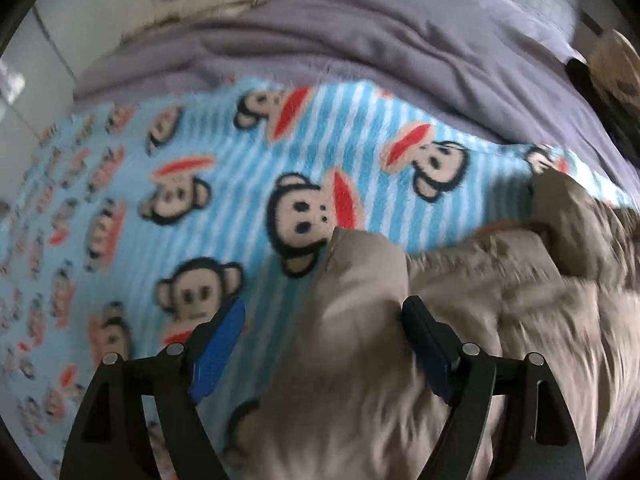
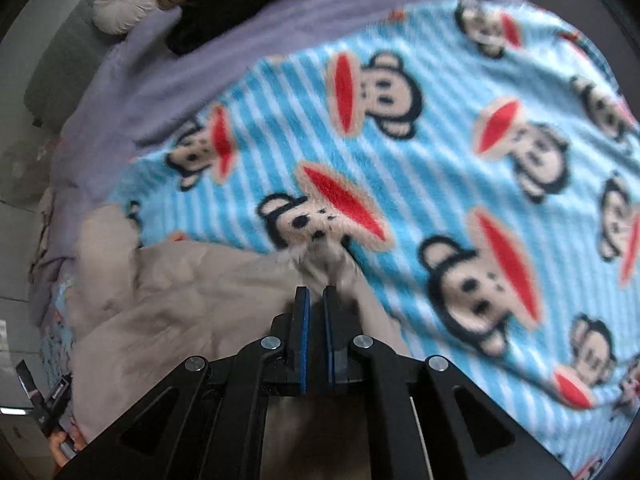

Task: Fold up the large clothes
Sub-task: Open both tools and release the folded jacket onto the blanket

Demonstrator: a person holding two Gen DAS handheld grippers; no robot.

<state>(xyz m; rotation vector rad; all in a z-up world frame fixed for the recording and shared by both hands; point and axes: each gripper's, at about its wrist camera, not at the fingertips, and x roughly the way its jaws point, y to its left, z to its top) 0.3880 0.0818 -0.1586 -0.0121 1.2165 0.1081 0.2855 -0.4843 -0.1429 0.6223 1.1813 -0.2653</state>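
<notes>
Beige padded garment [image 1: 460, 300] mid-fold on the monkey-print blanket [image 1: 224, 152].

The garment lies rumpled over the blanket's near side, w/ purple bedding [image 1: 360, 40] beyond. The right gripper [image 2: 316, 300] has its fingers pressed nearly together, pinching a pale edge of the garment — the cloth bunches just past the tips. The left gripper [image 1: 324, 320] stands spread wide around a fold of the fabric, pads not pressing. To fold well, prob. the left should close on that edge, then both lift evenly — corners level, fabric taut.

Padded garment [image 1: 460, 320] on monkey blanket [image 1: 224, 168], blanket on bedcover [image 1: 400, 40]
</notes>
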